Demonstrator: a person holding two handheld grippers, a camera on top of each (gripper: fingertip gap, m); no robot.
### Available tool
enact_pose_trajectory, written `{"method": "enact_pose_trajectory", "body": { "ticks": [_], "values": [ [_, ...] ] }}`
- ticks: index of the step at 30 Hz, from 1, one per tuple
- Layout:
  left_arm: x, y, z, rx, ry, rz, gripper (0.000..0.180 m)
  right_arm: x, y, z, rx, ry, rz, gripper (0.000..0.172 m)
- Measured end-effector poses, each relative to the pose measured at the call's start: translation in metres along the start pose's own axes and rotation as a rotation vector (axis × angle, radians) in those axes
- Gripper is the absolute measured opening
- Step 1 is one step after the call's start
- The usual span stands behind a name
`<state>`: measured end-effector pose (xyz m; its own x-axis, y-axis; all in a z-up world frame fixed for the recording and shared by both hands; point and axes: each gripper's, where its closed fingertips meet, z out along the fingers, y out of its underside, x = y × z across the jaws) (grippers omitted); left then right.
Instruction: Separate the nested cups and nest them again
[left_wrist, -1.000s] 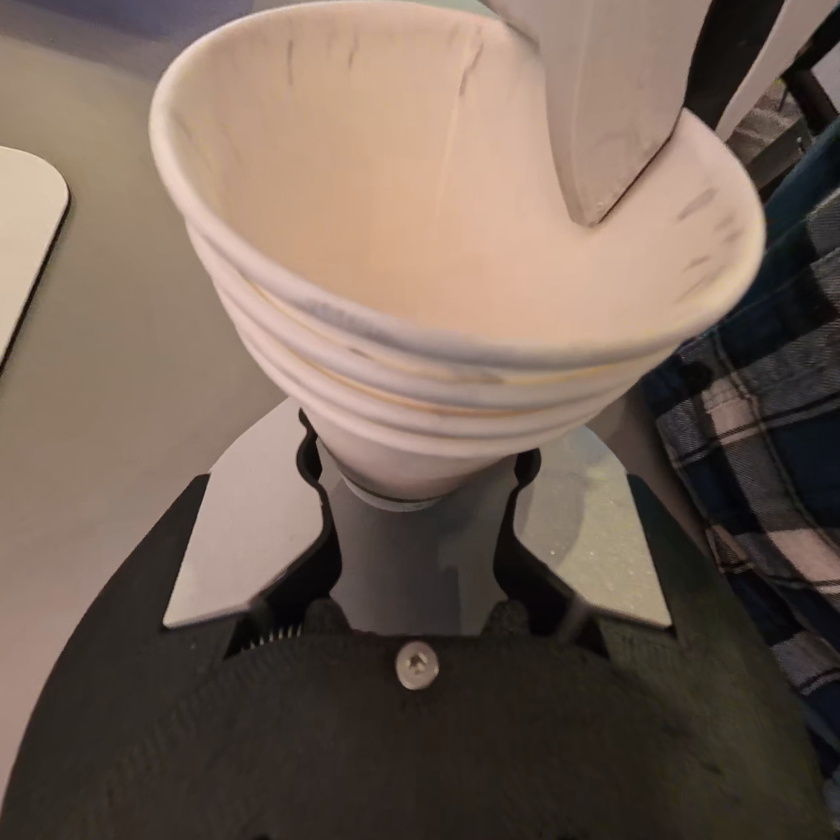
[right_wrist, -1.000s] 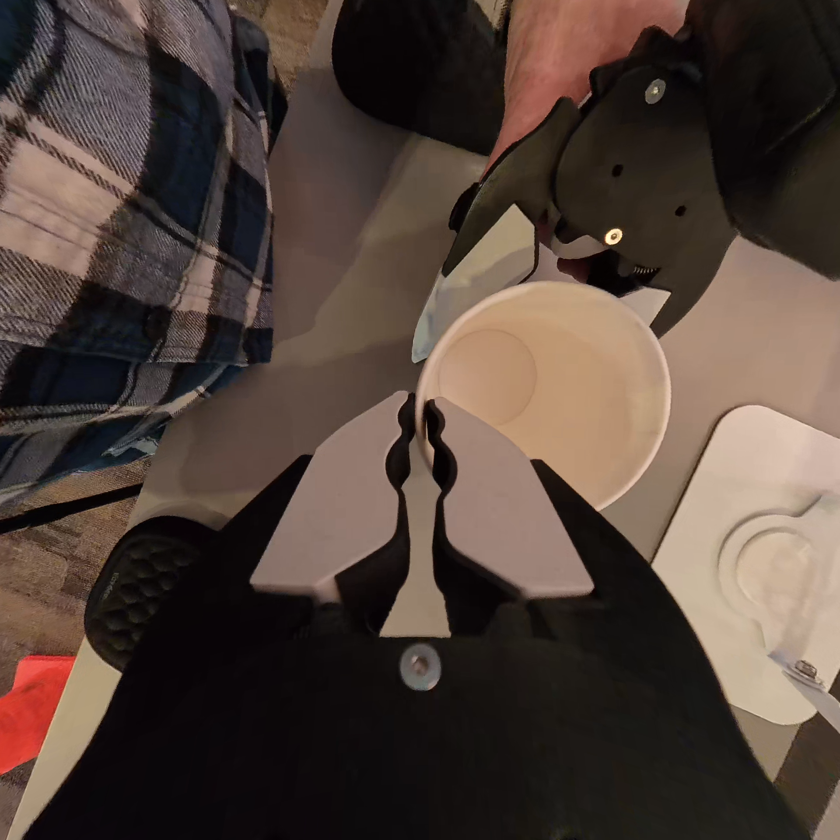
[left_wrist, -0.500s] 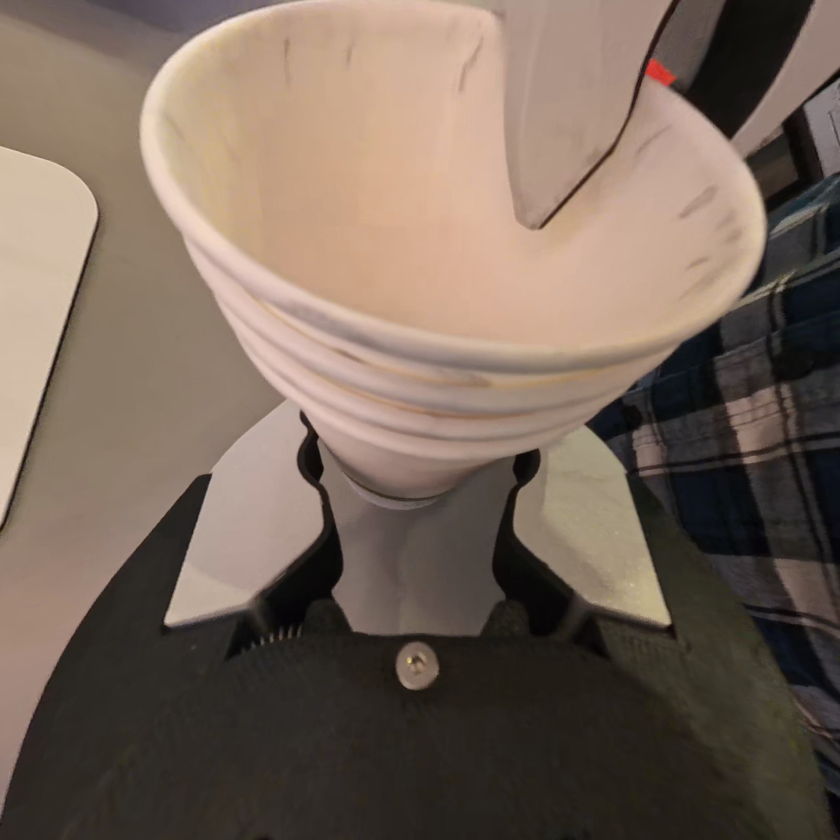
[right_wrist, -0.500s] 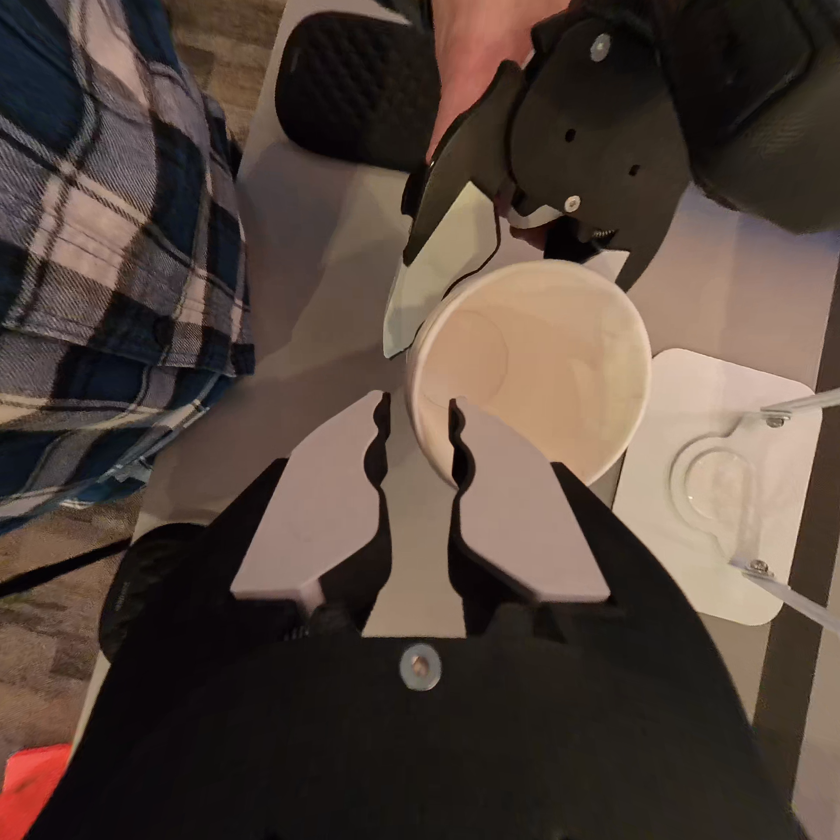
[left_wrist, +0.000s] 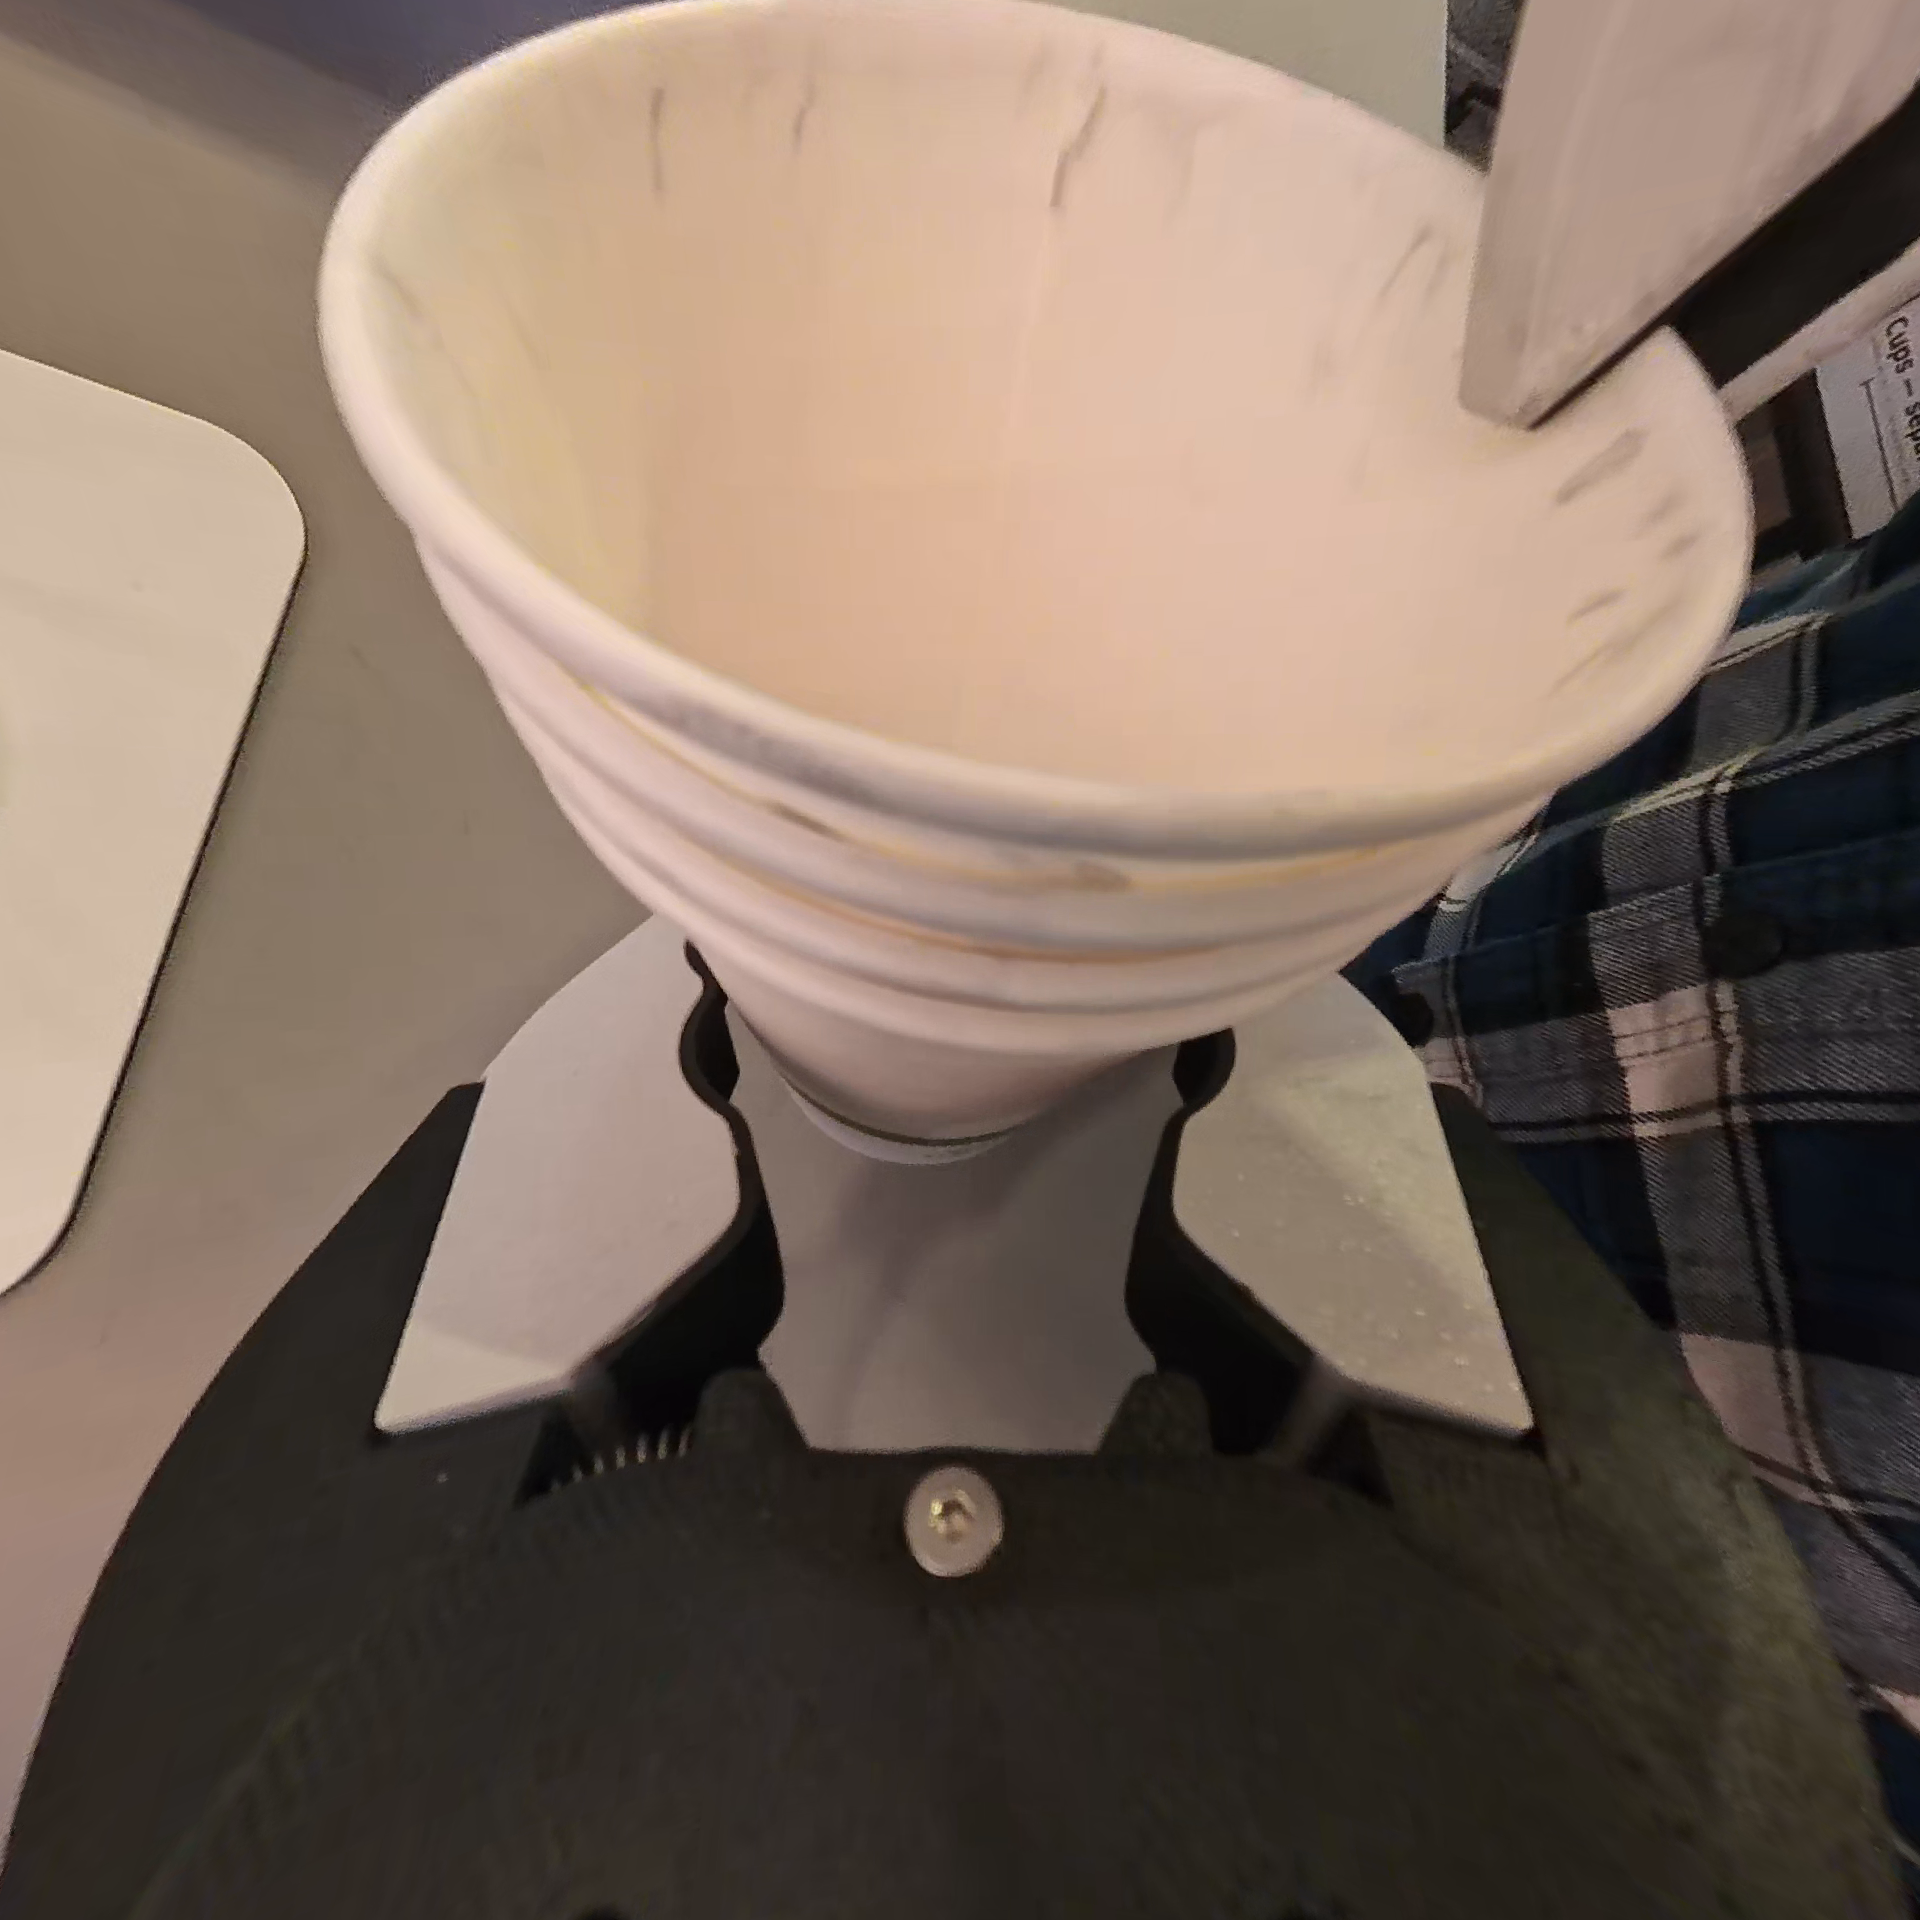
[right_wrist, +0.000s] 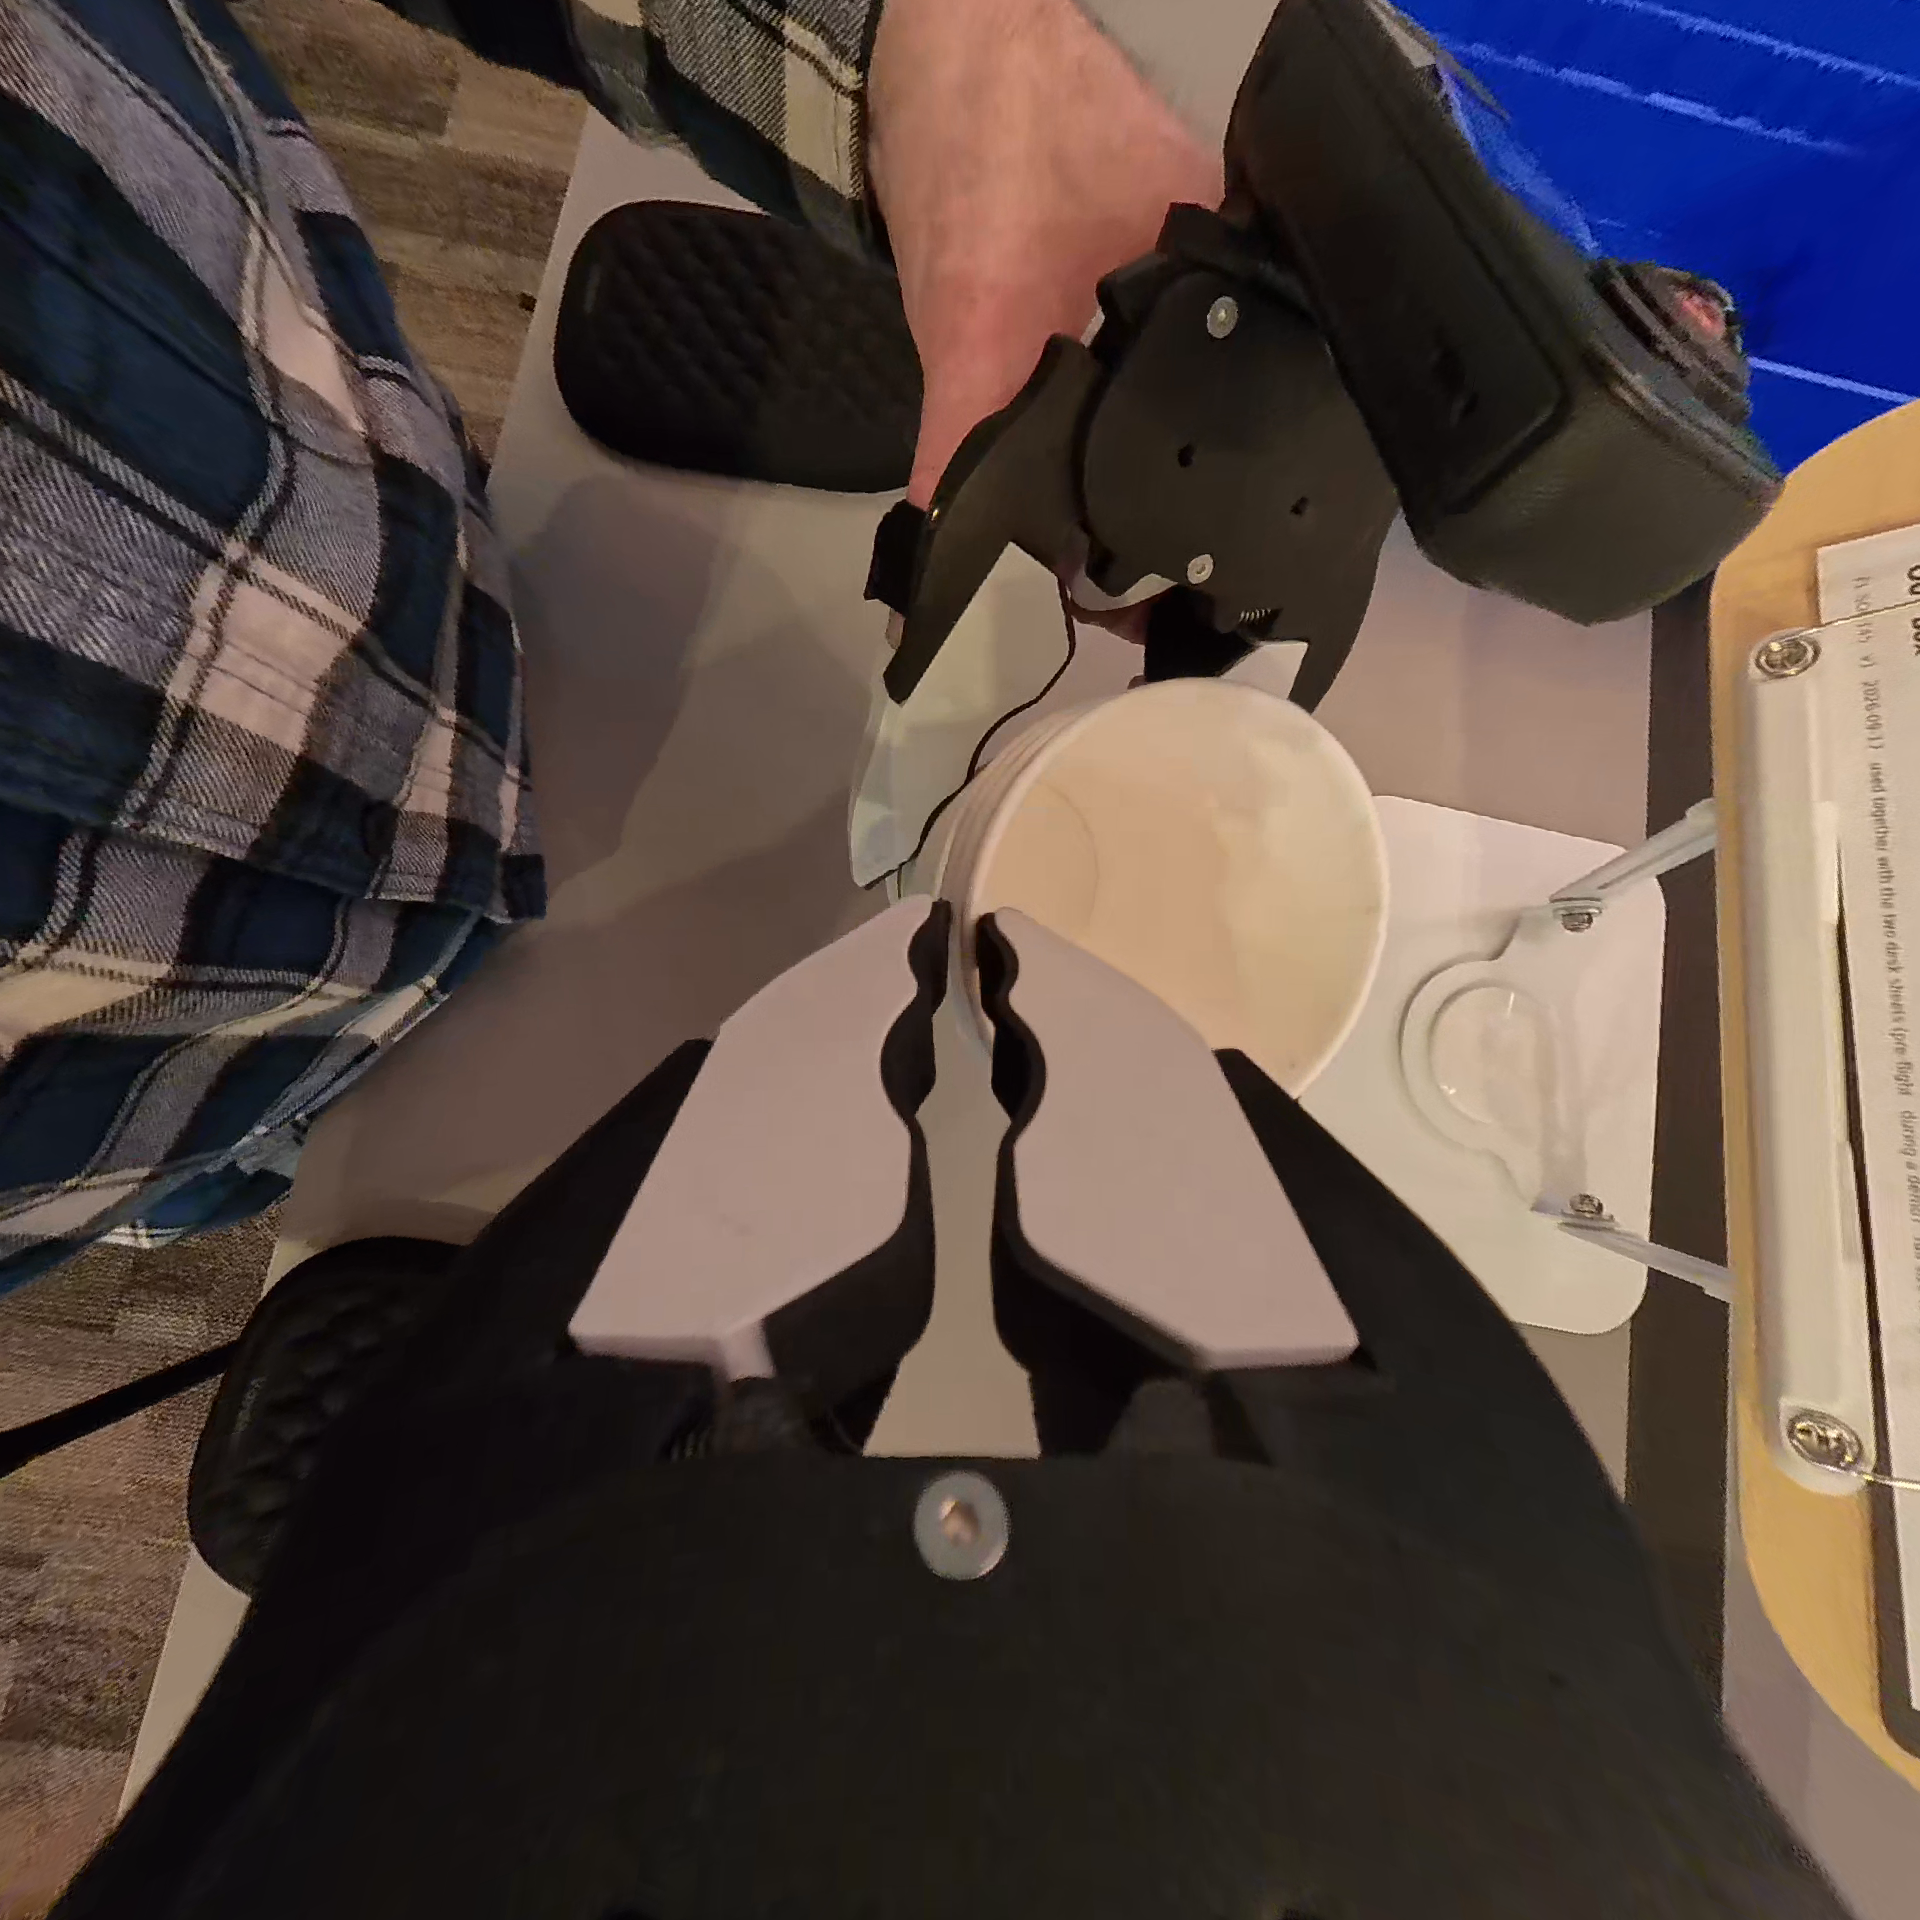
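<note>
Pinching cup rim (right_wrist: 971, 940), right gripper (right_wrist: 964, 925) angled down

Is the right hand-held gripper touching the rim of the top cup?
Touching. The right wrist view shows the right hand-held gripper closed on the top cup, one finger inside the wall, one outside.

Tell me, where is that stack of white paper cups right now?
The stack of white paper cups is at the centre of the right wrist view, above the grey table, its base between the left tool's fingers, its near rim pinched by the right tool.

Grey table (right_wrist: 665, 790), patterned carpet floor (right_wrist: 94, 1392), dim warm light
</note>
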<state>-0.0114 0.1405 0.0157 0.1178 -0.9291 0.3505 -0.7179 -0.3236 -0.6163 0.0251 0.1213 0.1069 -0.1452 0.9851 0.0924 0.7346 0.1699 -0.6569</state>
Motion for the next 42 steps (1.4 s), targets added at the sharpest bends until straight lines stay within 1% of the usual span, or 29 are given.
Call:
{"method": "enact_pose_trajectory", "body": {
  "ticks": [12,15,18,20,25,28,32,35,38,40,42],
  "values": [
    [-0.001,-0.009,0.001,0.008,-0.012,0.005,0.084,0.003,0.001,-0.009,0.049,-0.02,0.066,0.003],
    [-0.004,-0.005,0.004,-0.03,-0.036,0.007,0.084,0.005,-0.003,-0.013,0.063,-0.001,0.067,0.003],
    [-0.002,-0.008,0.006,-0.01,-0.017,0.001,0.084,0.008,0.0,-0.017,0.047,0.024,0.045,0.003],
    [-0.005,-0.009,0.006,-0.008,-0.036,0.007,0.084,0.012,0.0,-0.025,0.062,0.049,0.042,0.003],
    [-0.006,-0.016,0.006,0.022,-0.032,0.019,0.084,0.02,-0.007,-0.041,0.078,0.108,0.027,0.003],
    [-0.009,-0.02,0.007,0.039,-0.035,0.011,0.084,0.031,-0.008,-0.062,0.097,0.176,0.029,0.003],
    [-0.015,-0.026,0.009,0.069,-0.04,-0.006,0.084,0.048,-0.008,-0.099,0.138,0.298,0.054,0.003],
    [-0.017,-0.031,0.011,0.088,-0.034,-0.015,0.084,0.064,0.002,-0.129,0.15,0.402,0.095,0.003],
    [-0.018,-0.036,0.012,0.105,-0.029,-0.012,0.084,0.079,0.026,-0.158,0.113,0.501,0.139,0.003],
    [-0.02,-0.038,0.014,0.107,-0.031,-0.013,0.084,0.09,0.05,-0.178,0.056,0.578,0.174,0.003],
    [-0.021,-0.04,0.015,0.113,-0.029,-0.018,0.084,0.102,0.085,-0.194,-0.058,0.658,0.209,0.003]
  ]
}}
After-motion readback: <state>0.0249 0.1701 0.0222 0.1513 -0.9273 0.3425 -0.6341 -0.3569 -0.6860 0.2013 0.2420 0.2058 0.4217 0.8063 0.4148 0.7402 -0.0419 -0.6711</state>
